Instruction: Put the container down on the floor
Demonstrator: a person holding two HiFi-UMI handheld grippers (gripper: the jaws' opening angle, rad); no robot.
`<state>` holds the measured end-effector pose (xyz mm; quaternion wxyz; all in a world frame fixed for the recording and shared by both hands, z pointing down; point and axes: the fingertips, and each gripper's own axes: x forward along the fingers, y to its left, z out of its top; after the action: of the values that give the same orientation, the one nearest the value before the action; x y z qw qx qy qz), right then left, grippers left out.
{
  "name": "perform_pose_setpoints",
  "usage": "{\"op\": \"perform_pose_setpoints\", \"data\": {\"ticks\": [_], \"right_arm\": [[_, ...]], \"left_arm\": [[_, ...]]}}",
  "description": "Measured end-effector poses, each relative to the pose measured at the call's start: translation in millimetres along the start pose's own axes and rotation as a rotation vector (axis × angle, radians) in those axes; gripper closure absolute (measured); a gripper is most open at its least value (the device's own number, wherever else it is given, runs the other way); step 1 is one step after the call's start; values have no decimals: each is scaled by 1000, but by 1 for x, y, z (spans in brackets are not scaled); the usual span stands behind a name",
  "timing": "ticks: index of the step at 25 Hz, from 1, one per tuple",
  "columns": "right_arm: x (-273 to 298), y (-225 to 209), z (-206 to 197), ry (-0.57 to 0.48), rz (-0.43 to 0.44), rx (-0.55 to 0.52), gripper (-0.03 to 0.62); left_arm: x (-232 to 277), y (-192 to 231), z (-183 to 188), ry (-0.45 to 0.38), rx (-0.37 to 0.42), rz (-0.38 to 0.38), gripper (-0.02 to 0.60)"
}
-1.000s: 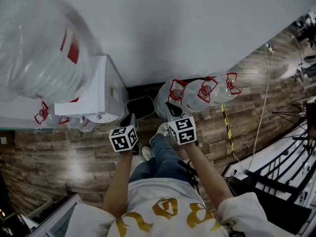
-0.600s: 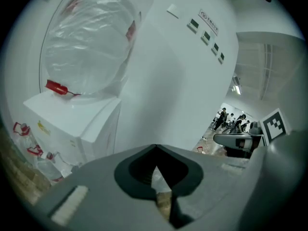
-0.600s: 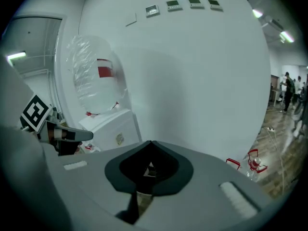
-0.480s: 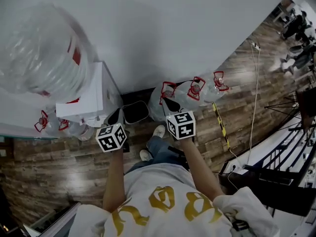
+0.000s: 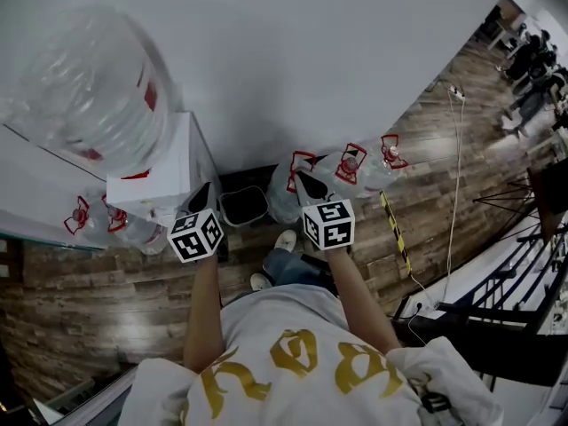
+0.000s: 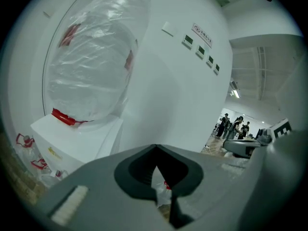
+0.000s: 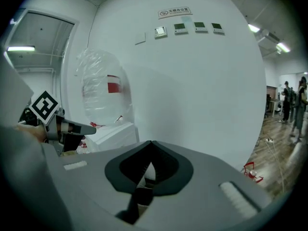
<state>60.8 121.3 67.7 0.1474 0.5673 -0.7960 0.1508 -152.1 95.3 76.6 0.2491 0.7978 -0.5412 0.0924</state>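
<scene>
The jaws of the left gripper (image 6: 155, 148) are closed tip to tip with nothing between them, and so are those of the right gripper (image 7: 150, 143). Both grippers are held up side by side in front of the person, pointing toward the plain white wall (image 5: 293, 51). At the upper left of the head view, a large clear water jug wrapped in thin plastic with red markings (image 5: 98, 87) sits upside down on a white box-shaped dispenser (image 5: 173, 180). The dispenser stands against the wall on the brown wood-plank floor (image 5: 106, 273). To the right, a cluster of clear water bottles with red handles (image 5: 355, 171) lies on the floor along the wall. A few more bottles of the same kind (image 5: 115, 224) lie at the dispenser's left foot. The dark rectangular open container with a pale rim (image 5: 241, 204) stands on the floor by the wall, between the dispenser and the right-hand bottles. It is apart from both grippers. The person's white shoe (image 5: 286, 238) is near it.
</scene>
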Motion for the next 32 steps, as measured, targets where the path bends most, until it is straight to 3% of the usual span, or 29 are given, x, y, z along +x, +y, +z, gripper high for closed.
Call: {"op": "perform_pose_setpoints", "data": {"ticks": [32], "right_arm": [[5,-1,-12,37,12,10,569]], "left_arm": [[7,6,-6,15,-8,30,581]]}}
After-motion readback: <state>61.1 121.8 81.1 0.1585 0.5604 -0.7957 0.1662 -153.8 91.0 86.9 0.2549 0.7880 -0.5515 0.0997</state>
